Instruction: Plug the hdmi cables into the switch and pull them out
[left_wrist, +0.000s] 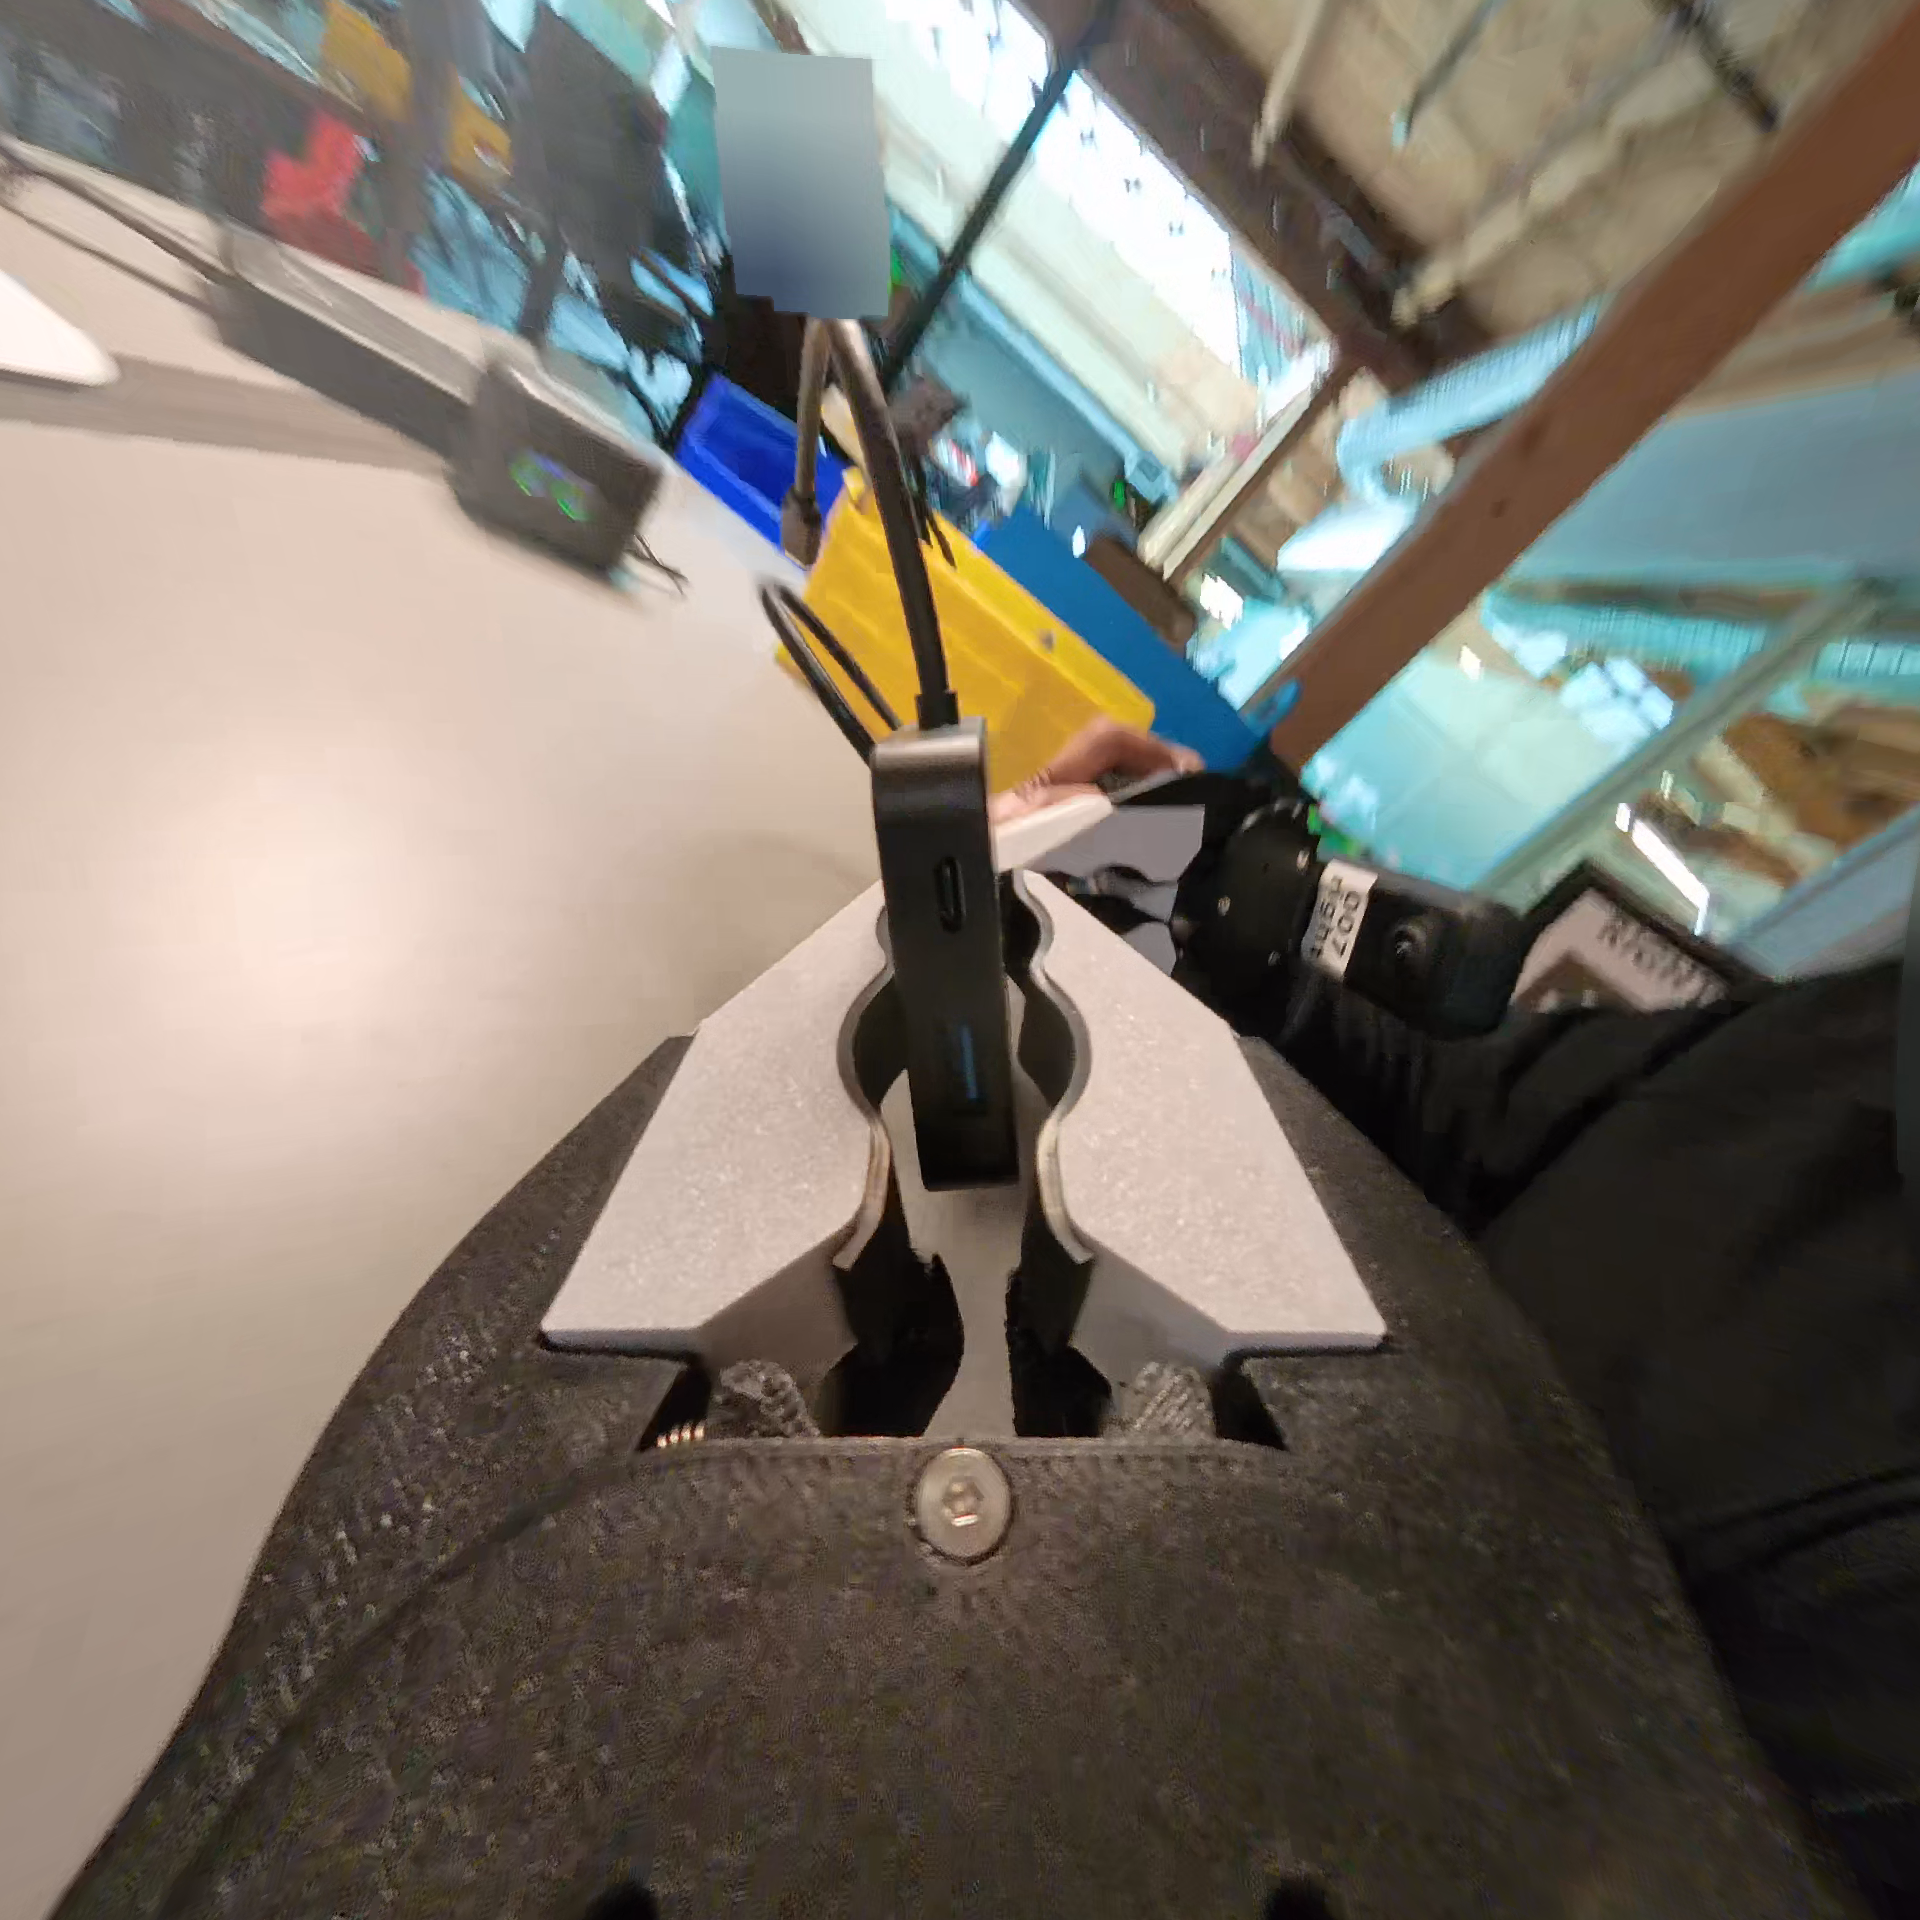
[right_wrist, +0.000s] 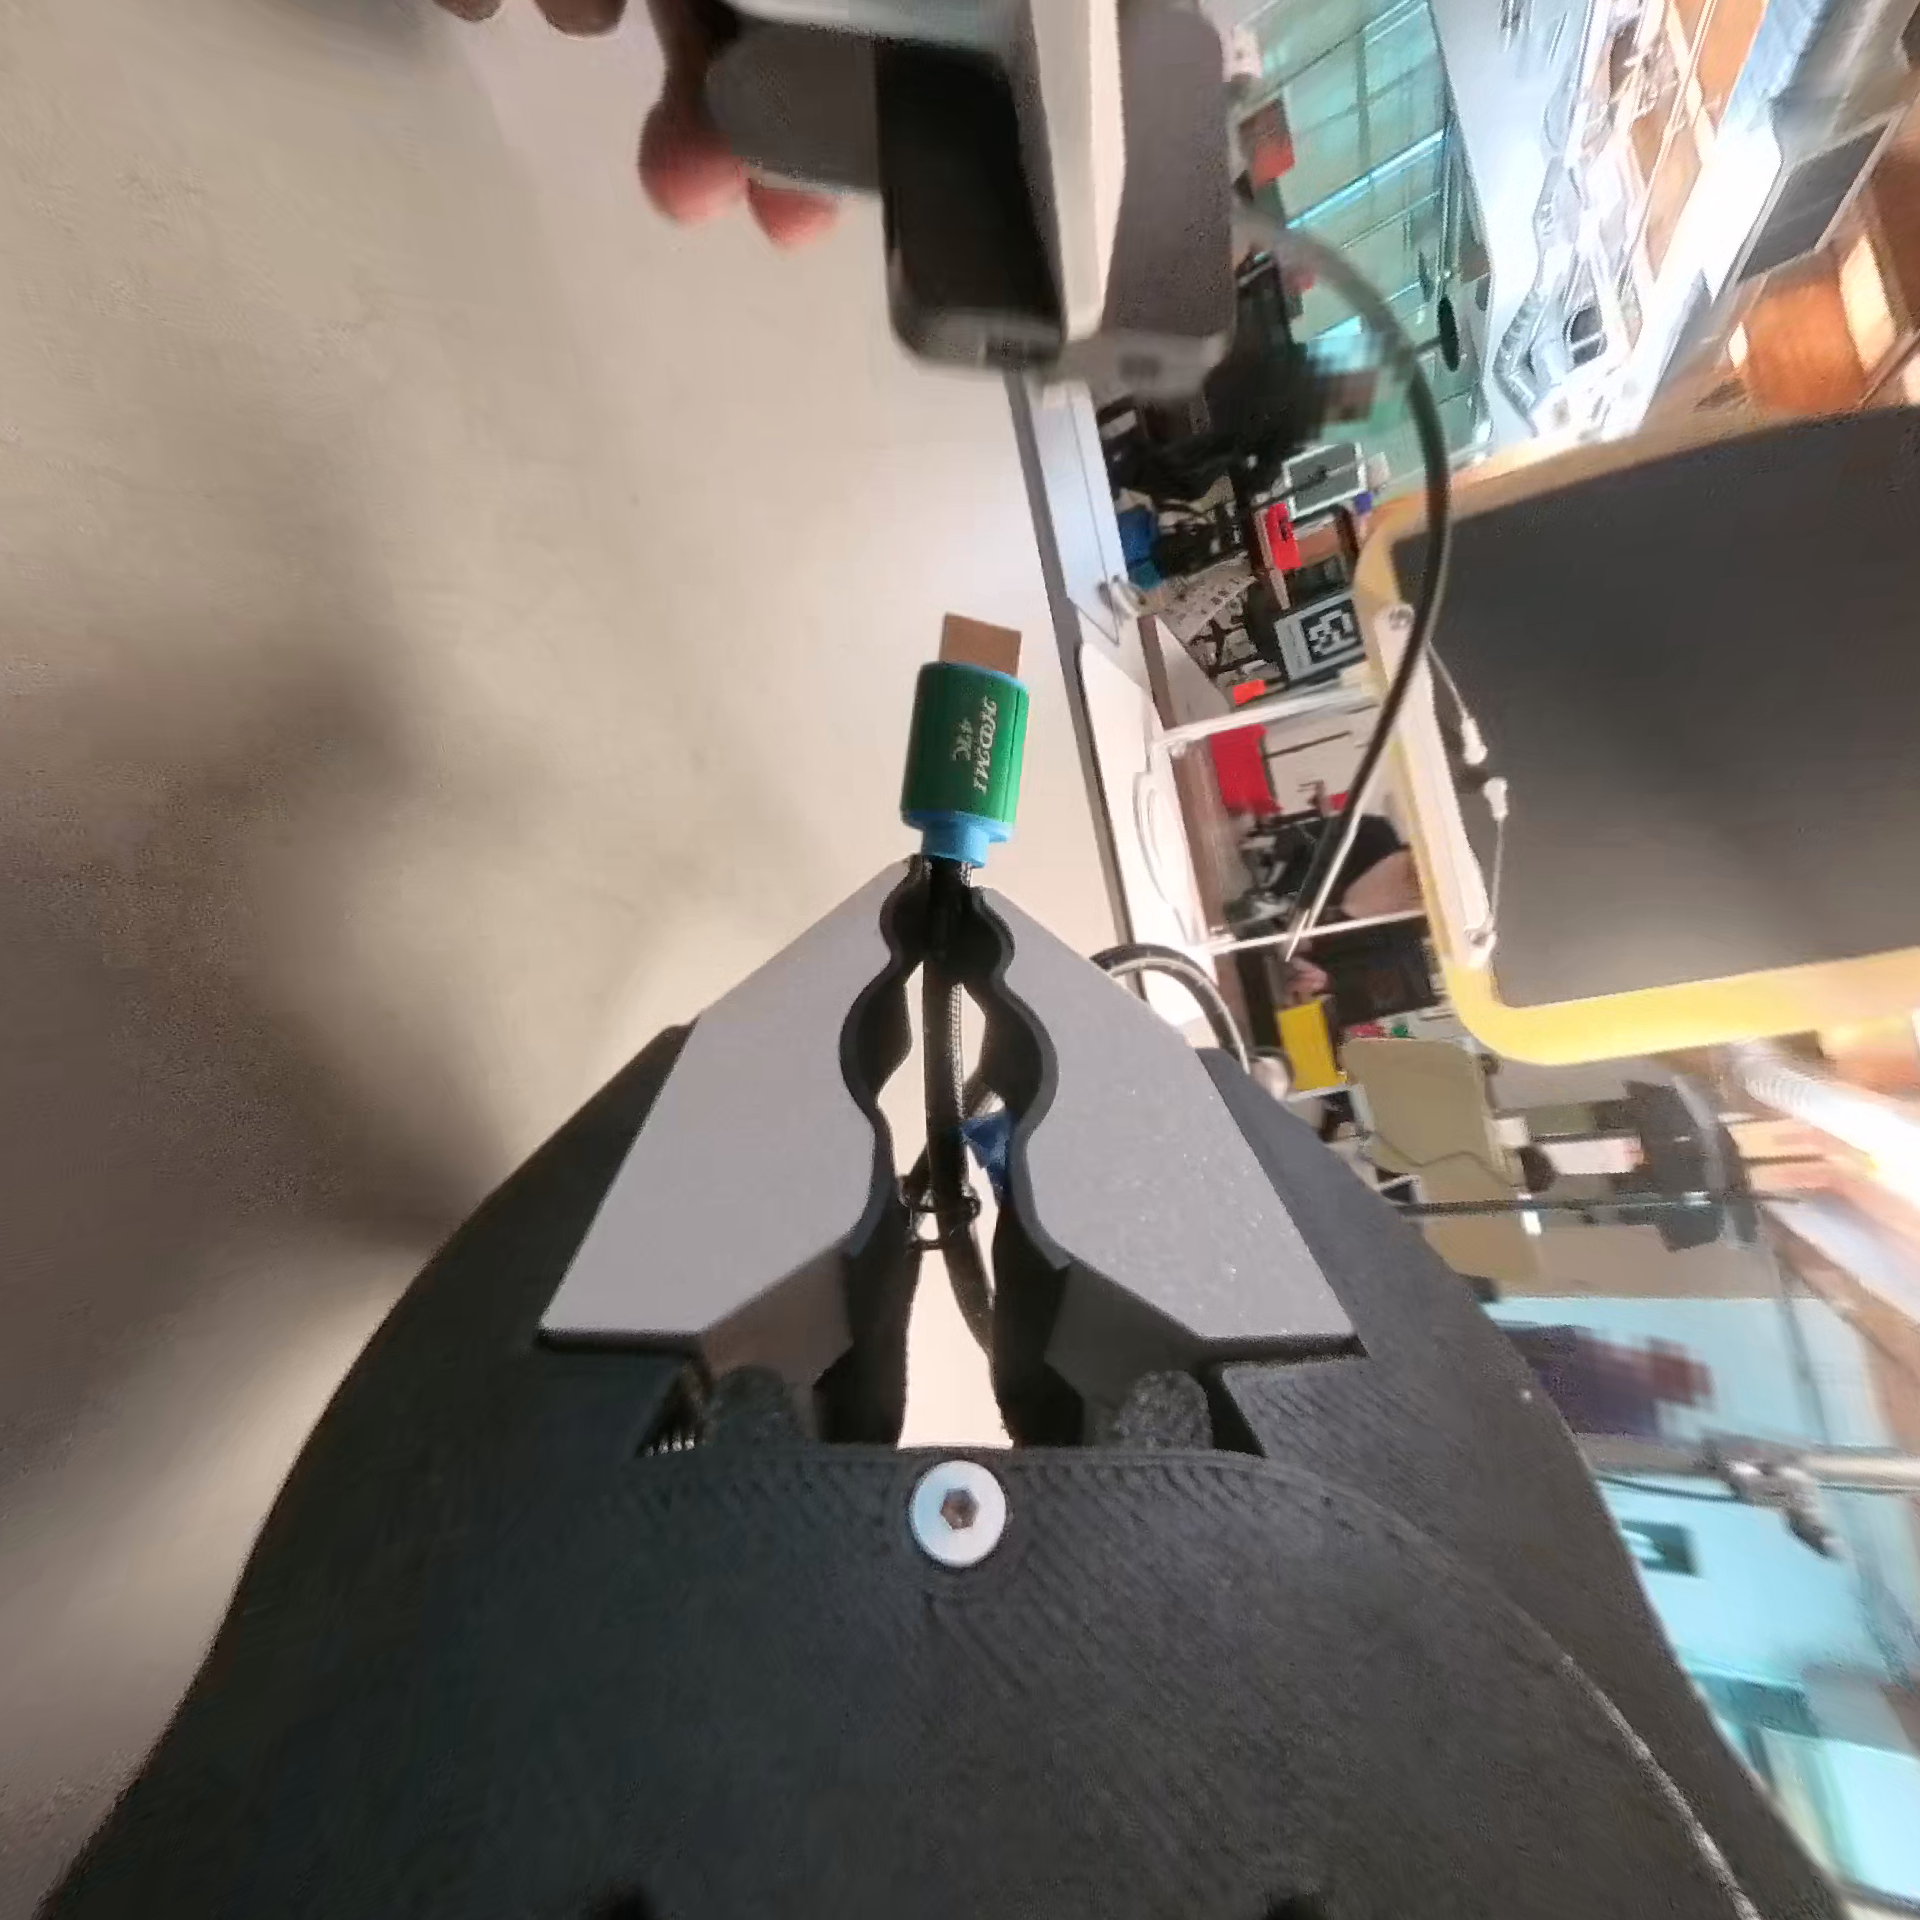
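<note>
Left hand-held gripper clamps switch upright; right hand-held gripper pinches hdmi cable, plug fwd.

Between grey fingers, the switch is black with a blue port; the plug beyond the other fingertips is green, blue-collared, gold-tipped.

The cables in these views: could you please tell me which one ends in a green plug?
The braided cable clamped in the right hand-held gripper ends in the green plug; the smooth black cable runs from the switch held by the left hand-held gripper.
</note>
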